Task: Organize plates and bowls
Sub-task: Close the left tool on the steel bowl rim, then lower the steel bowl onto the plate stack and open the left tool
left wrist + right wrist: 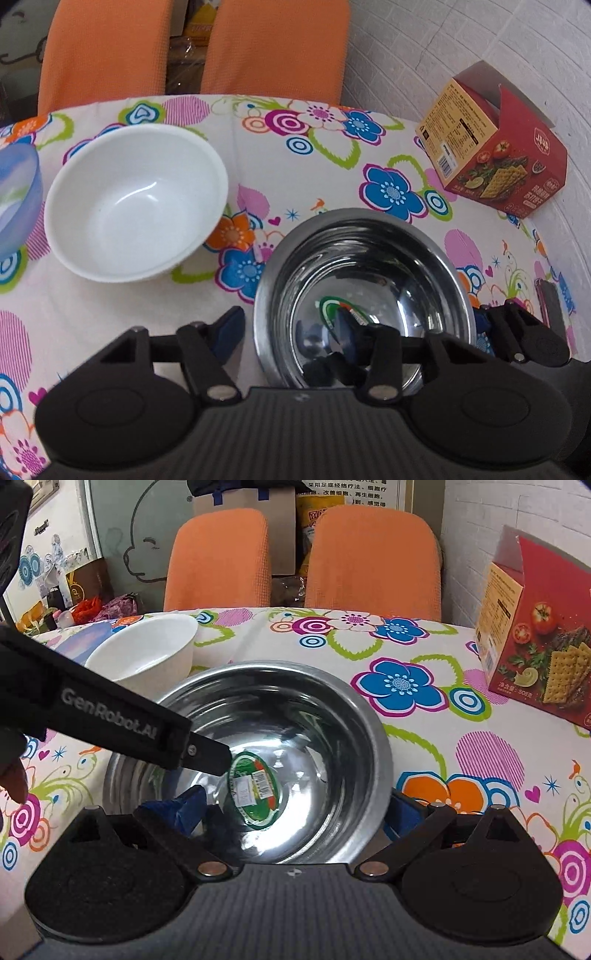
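Two tongs are spread wide around my steel bowl (251,760). My right tongs (291,812) straddle its near-right rim, one finger inside, one outside. My left tongs (288,328) straddle its near-left rim likewise. Only the right view shows the left tool reaching across the bowl, and a green sticker (255,790) at the bottom. A white bowl (136,203) sits near the far-left edge of the floral tabletop (332,173); a cracker box (491,147) stands far right. Orange chairs (218,561) wait beyond.
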The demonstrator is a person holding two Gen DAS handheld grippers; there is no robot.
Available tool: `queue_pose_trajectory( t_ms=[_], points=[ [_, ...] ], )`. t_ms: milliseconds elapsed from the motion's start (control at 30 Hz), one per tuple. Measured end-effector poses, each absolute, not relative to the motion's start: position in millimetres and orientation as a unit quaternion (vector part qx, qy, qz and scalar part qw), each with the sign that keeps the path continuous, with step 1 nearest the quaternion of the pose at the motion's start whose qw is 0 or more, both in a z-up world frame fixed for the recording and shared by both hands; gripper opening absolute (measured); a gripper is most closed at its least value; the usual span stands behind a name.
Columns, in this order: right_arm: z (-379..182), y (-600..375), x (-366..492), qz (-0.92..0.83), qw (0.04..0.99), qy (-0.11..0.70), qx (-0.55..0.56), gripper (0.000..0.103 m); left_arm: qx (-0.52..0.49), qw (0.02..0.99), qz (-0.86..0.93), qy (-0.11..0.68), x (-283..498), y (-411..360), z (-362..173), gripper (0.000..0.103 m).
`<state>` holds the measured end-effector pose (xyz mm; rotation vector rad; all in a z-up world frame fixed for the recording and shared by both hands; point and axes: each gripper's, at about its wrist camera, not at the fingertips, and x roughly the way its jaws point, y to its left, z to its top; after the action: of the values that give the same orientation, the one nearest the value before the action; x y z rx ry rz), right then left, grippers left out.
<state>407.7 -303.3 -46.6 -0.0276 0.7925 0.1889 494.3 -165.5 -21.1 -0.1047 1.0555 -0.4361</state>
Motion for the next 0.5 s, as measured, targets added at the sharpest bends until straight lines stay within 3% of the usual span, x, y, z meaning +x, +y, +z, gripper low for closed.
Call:
queue_pose_trajectory(
  t_ms=[33,500],
  points=[
    [-45.7,-300.7,406.7,0.1,0.917,0.385,-0.01,0.087,-0.041,0.841,-0.21,0.497,493.1,-168.2,-21.0,0.025],
    [-19.6,-260.8,357.7,0.126,0.909,0.398,-0.001,0.09,-0.027,0.834,-0.224,0.503,447.5,-141.2,-2.2,0.024]
  ],
)
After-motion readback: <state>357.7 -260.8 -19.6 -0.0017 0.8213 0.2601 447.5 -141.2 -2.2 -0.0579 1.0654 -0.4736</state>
